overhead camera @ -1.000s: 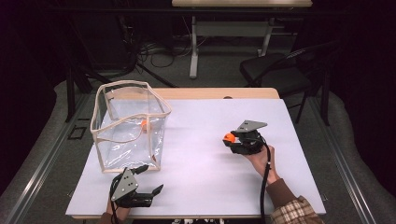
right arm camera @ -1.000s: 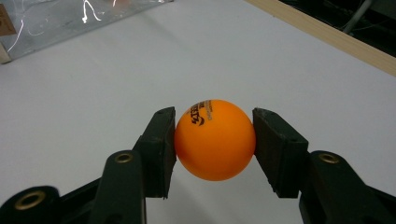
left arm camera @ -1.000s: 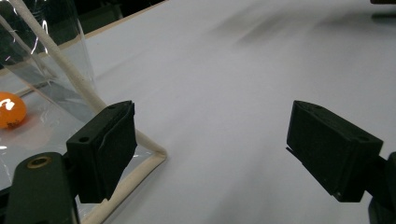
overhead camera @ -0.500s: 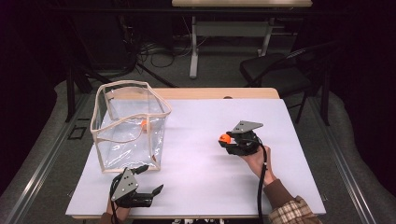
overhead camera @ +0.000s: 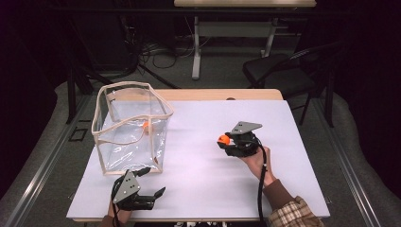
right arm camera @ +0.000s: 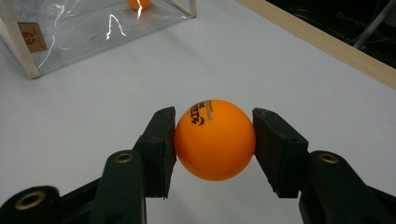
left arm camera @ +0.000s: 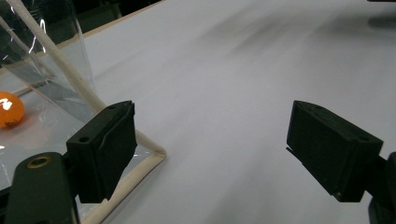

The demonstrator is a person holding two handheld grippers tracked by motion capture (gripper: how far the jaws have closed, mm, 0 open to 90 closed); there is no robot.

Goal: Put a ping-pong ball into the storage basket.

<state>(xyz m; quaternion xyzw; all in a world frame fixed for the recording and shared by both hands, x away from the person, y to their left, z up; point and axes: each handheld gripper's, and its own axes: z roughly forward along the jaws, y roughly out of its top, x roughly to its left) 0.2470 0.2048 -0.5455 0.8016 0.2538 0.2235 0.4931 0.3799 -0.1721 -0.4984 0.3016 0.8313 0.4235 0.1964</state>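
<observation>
Two fingers (right arm camera: 161, 151) pinch orange ball (right arm camera: 215, 139) — centred (off table) | right gripper (right arm camera: 215, 140)

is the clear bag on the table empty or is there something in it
Not empty: one orange ball lies on the floor of the clear bag, visible through its wall.

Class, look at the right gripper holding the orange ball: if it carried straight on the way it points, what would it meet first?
Probably the clear bag. The right gripper, shut on its ball, points across bare white table towards the bag's near wall, though depth is hard to judge.
</observation>
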